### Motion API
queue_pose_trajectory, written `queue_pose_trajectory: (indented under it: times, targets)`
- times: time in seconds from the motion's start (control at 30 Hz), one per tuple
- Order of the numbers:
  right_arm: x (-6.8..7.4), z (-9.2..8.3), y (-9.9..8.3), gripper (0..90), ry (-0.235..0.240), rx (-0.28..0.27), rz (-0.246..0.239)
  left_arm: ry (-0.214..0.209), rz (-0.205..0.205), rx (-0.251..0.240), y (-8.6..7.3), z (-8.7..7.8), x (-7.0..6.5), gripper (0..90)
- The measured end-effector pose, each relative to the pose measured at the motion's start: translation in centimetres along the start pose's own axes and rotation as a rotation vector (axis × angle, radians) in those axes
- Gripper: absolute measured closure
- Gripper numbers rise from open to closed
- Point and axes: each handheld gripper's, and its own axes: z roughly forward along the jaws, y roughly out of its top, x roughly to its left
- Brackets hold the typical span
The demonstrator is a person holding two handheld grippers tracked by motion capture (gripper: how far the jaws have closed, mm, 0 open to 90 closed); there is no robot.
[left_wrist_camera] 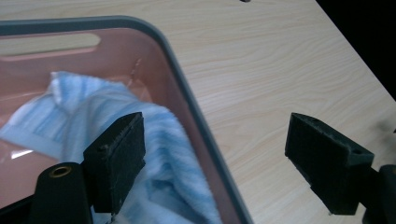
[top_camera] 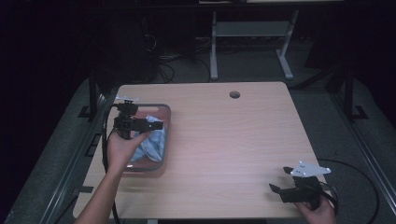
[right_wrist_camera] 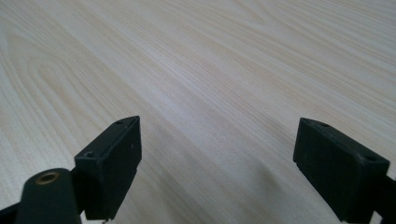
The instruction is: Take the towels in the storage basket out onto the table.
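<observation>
In the high view the left gripper (top_camera: 156, 125) sits at the left of the frame, held in the person's left hand (top_camera: 122, 150) over a pink bin (top_camera: 166, 135) with a grey rim; the bin stands on the left part of the light wooden counter (top_camera: 233, 149), near its left edge; a blue-and-white striped towel (top_camera: 152, 144) lies crumpled inside the bin. In the left gripper view the jaws stand wide apart with nothing between them; the left-hand jaw hangs over the towel (left_wrist_camera: 116, 126) in the lower left of the frame, while the right-hand jaw hangs over bare counter (left_wrist_camera: 261, 70) outside the bin, so the grey rim (left_wrist_camera: 196, 112) runs up the frame between the two jaws; whether the left-hand jaw touches the cloth cannot be told. The towel fills the lower middle of the bin, its folds reaching toward the rim on the side nearer the counter's middle.

The right gripper (top_camera: 279, 185) is at the lower right of the high view, held in the right hand (top_camera: 320, 212) near the counter's front corner, well apart from the bin; a grey three-cornered plate rides on top of it. In the right gripper view its jaws are likewise spread wide and empty, low over plain wood grain (right_wrist_camera: 210, 84).

A round cable hole (top_camera: 234, 94) shows near the counter's far edge, in the upper middle of the high view.
</observation>
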Motion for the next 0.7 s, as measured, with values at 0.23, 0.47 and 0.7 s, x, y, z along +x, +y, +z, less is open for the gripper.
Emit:
queue_pose_trajectory:
  times: [0.23,0.47,0.7]
  targets:
    - [0.1,0.1,0.0,14.8,0.002,-0.002,-0.005,0.029,-0.026,-0.001,-0.4,-0.5,1.5,19.3]
    - [0.1,0.1,0.0,14.8,0.006,0.006,-0.008,0.069,-0.058,0.019,-1.4,-0.2,3.2,20.0]
    - [0.2,0.3,0.0,14.8,0.010,0.007,-0.002,0.091,-0.089,0.048,-2.3,0.7,4.1,20.8]
